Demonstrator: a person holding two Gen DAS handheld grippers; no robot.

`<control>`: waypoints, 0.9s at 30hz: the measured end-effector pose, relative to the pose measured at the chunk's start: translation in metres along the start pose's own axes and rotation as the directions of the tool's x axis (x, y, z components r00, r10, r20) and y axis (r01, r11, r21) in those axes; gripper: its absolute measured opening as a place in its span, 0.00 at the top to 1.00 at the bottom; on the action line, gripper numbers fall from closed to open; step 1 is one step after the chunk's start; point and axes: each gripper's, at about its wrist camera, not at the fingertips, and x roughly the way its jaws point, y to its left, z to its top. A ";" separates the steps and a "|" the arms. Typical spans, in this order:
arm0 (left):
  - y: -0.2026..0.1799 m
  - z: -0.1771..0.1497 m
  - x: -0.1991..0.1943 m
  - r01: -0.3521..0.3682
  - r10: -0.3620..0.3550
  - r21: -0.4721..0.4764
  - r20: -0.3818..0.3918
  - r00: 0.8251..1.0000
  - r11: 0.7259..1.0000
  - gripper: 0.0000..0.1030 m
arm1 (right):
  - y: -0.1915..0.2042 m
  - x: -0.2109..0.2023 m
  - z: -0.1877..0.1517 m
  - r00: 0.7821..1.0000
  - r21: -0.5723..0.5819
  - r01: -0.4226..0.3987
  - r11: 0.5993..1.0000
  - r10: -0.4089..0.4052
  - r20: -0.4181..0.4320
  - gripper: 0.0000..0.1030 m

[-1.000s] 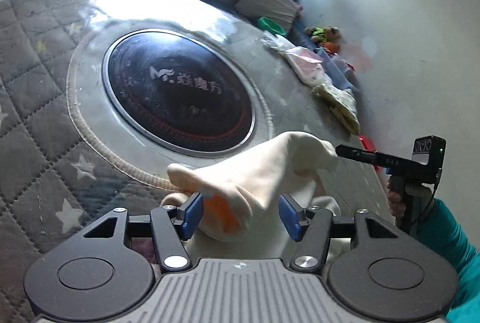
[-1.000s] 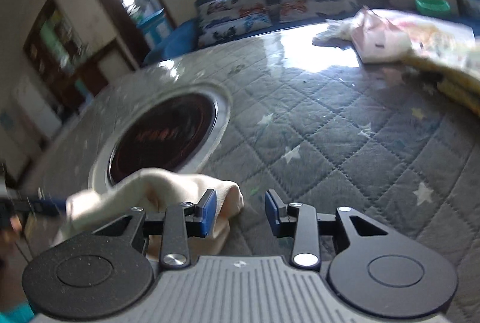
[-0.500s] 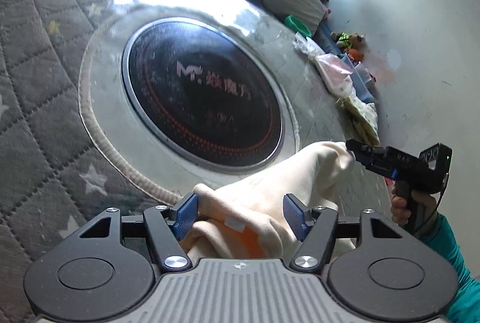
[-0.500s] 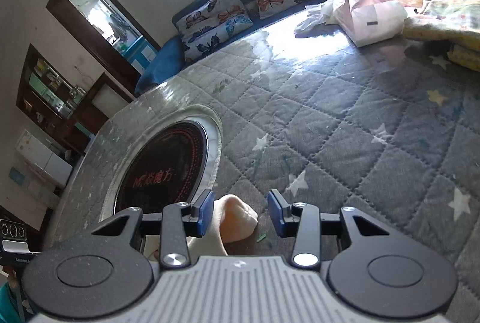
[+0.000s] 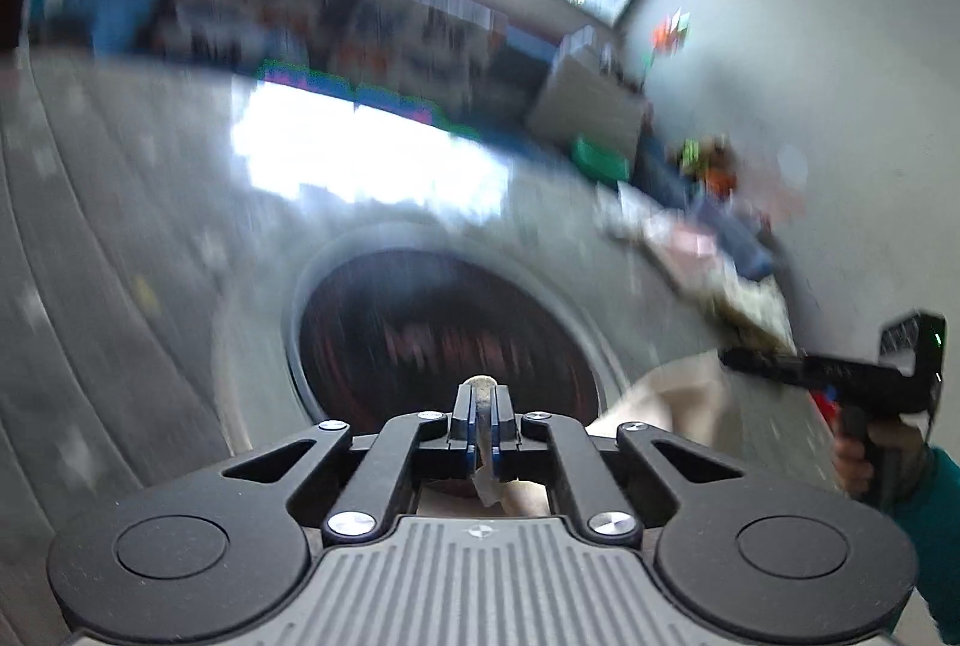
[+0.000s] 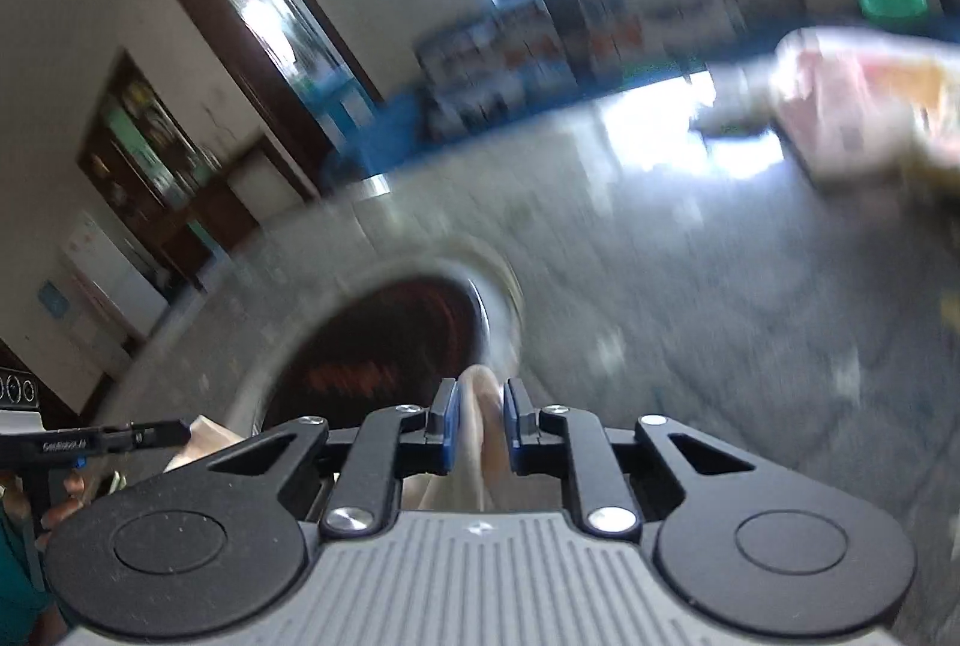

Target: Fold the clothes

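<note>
A cream garment (image 5: 672, 397) hangs between both grippers above the round table. My left gripper (image 5: 482, 409) is shut on a fold of it; a bit of cloth pokes out past the tips. My right gripper (image 6: 478, 415) is shut on another fold of the cream garment (image 6: 480, 406) between its blue pads. The right gripper also shows at the right of the left wrist view (image 5: 774, 364), with its tip at the cloth. The left gripper shows at the left of the right wrist view (image 6: 150, 433). Both views are motion-blurred.
The table carries a grey quilted cover (image 6: 720, 322) and a dark round hotplate (image 5: 444, 340) in its middle. A pile of other clothes (image 6: 870, 105) lies at the far right edge. A sofa with cushions (image 5: 360, 27) stands behind.
Both grippers have closed on the cream garment and lifted it. Both cameras have tilted up, so more of the room shows.
</note>
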 end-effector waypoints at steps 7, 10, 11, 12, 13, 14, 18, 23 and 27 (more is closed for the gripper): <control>0.029 -0.012 0.021 -0.103 0.094 -0.101 -0.095 0.991 0.990 0.66 | -0.016 0.018 -0.006 0.996 0.071 0.064 0.995 -0.058 -0.074 0.60; 0.028 -0.011 0.033 -0.120 0.111 -0.087 -0.109 0.988 0.989 0.52 | -0.016 0.028 -0.005 0.990 0.067 0.110 0.992 -0.103 -0.091 0.56; 0.026 -0.010 0.038 -0.122 0.113 -0.074 -0.116 0.987 0.990 0.51 | -0.016 0.032 -0.004 0.987 0.062 0.126 0.990 -0.119 -0.104 0.56; 0.025 -0.008 0.044 -0.123 0.115 -0.061 -0.124 0.986 0.991 0.50 | -0.017 0.035 -0.004 0.985 0.066 0.133 0.989 -0.124 -0.121 0.56; 0.022 -0.007 0.051 -0.127 0.120 -0.046 -0.131 0.984 0.991 0.50 | -0.019 0.039 -0.005 0.982 0.073 0.137 0.988 -0.126 -0.141 0.56; 0.021 -0.006 0.059 -0.132 0.127 -0.028 -0.137 0.982 0.991 0.50 | -0.021 0.044 -0.007 0.981 0.082 0.129 0.988 -0.115 -0.154 0.56; 0.014 -0.004 0.085 -0.169 0.173 0.036 -0.156 0.973 0.985 0.52 | -0.014 0.053 -0.005 0.977 0.053 0.124 0.991 -0.113 -0.179 0.77; 0.009 -0.008 0.100 -0.155 0.167 0.087 -0.159 0.973 0.984 0.83 | 0.013 0.047 0.001 0.984 -0.109 0.126 0.986 -0.138 -0.116 0.88; 0.010 -0.008 0.099 -0.162 0.174 0.088 -0.148 0.974 0.983 0.86 | 0.018 0.040 0.006 0.976 -0.140 0.218 0.966 -0.219 0.007 0.79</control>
